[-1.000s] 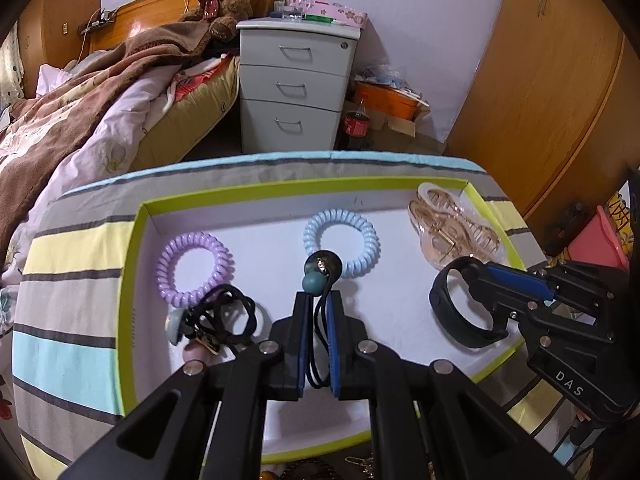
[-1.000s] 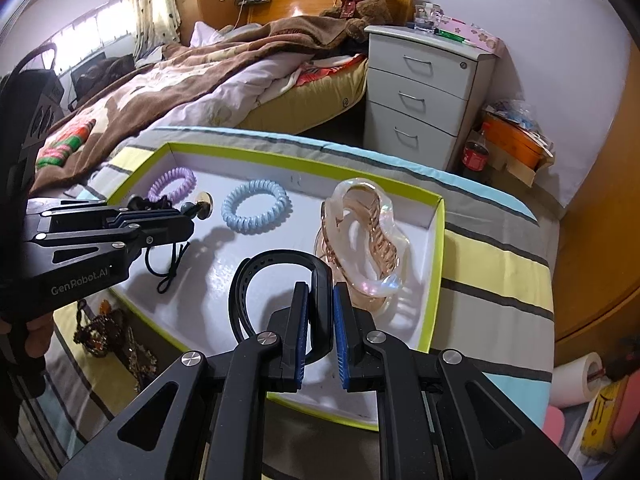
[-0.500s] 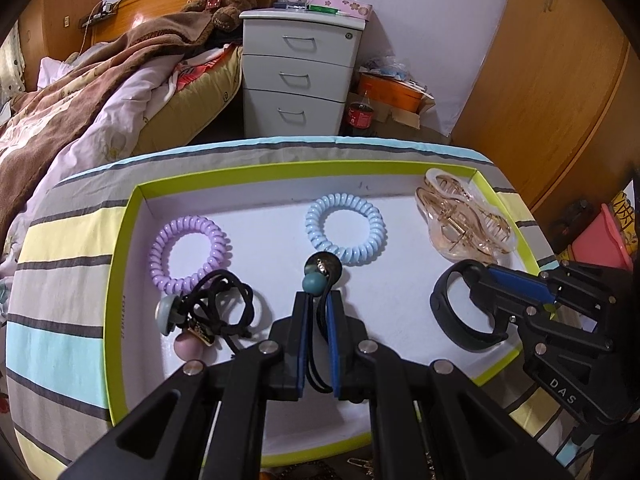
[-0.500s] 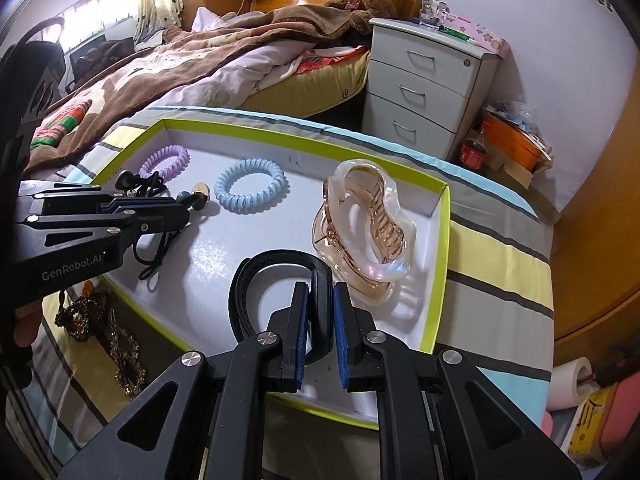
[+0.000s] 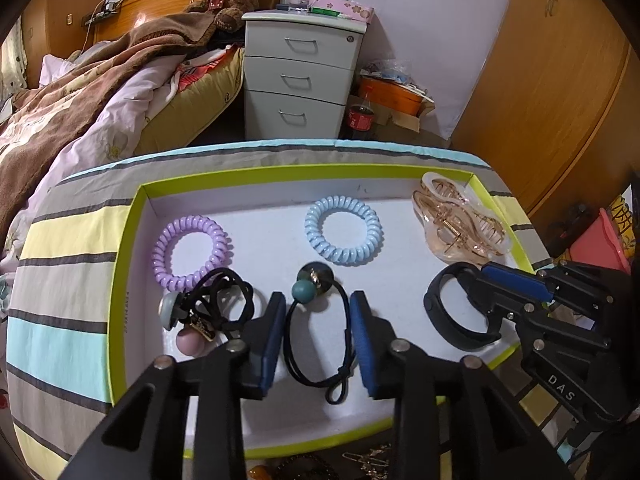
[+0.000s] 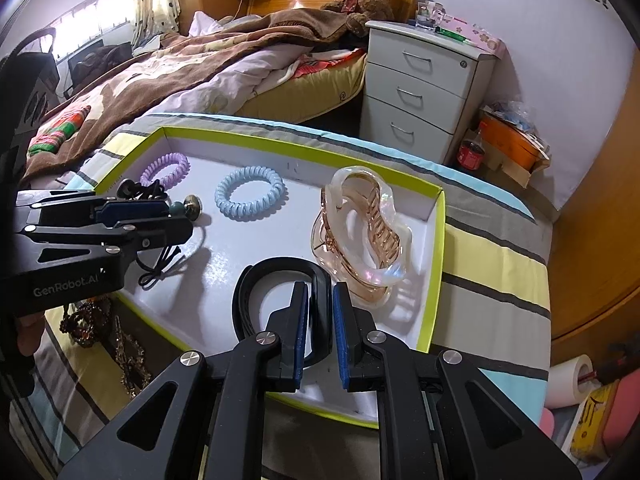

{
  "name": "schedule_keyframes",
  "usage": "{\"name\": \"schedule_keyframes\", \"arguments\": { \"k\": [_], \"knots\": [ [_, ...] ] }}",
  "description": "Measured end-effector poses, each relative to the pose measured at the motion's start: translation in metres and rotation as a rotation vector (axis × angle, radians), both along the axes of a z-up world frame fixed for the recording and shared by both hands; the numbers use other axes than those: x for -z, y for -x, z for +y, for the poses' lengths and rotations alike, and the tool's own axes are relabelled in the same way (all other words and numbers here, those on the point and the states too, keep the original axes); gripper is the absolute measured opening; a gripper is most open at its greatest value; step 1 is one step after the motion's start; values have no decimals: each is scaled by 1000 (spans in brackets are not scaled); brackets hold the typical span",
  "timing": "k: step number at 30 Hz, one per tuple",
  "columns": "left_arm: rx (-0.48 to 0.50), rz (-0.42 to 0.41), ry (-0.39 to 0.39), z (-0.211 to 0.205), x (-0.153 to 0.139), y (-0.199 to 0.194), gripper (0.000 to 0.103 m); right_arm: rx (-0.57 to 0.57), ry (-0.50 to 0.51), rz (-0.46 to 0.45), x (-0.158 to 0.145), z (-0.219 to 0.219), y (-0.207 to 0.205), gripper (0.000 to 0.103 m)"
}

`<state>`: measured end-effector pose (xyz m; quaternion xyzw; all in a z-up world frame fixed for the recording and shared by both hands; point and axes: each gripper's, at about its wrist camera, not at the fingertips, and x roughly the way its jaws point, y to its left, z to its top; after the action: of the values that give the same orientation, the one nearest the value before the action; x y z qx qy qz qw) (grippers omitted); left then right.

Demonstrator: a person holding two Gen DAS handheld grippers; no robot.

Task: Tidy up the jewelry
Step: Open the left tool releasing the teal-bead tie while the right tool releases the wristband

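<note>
Jewelry lies in a shallow white tray with a lime-green rim (image 5: 132,240) on the striped cloth surface (image 5: 68,280). A black elastic hair tie with a teal bead and brass disc (image 5: 310,284) rests on the tray floor between the left gripper (image 5: 318,300) fingers, which are opening and stand clear of the cord on both sides. The right gripper (image 6: 320,294) is opening too, its blue pads straddling one arm of a black plastic open bangle (image 6: 276,268); whether they press it is hard to tell (a thin gap shows on each side). Farther back sit a lilac spiral coil band (image 5: 191,252), a pale blue spiral coil band (image 5: 343,236) and a translucent peach claw clip (image 5: 460,224). A tangle of black hair ties with a pink bead (image 5: 208,312) lies partly behind the left finger, its parts hard to separate. Dark beaded pieces (image 6: 86,324) beside the tray are cut off and blurred.
</note>
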<state>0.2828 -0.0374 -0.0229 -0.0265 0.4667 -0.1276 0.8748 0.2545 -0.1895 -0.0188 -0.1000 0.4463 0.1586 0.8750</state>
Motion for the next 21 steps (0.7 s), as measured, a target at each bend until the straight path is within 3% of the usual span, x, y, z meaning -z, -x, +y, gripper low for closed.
{"name": "schedule_keyframes", "arguments": {
  "k": [9, 21],
  "knots": [
    [0, -51, 14, 6, -21, 16, 58, 24, -45, -45, -19, -4, 14, 17],
    [-26, -133, 43, 27, -54, 61, 72, 50, -104, -92, -43, -4, 44, 22]
  ]
}}
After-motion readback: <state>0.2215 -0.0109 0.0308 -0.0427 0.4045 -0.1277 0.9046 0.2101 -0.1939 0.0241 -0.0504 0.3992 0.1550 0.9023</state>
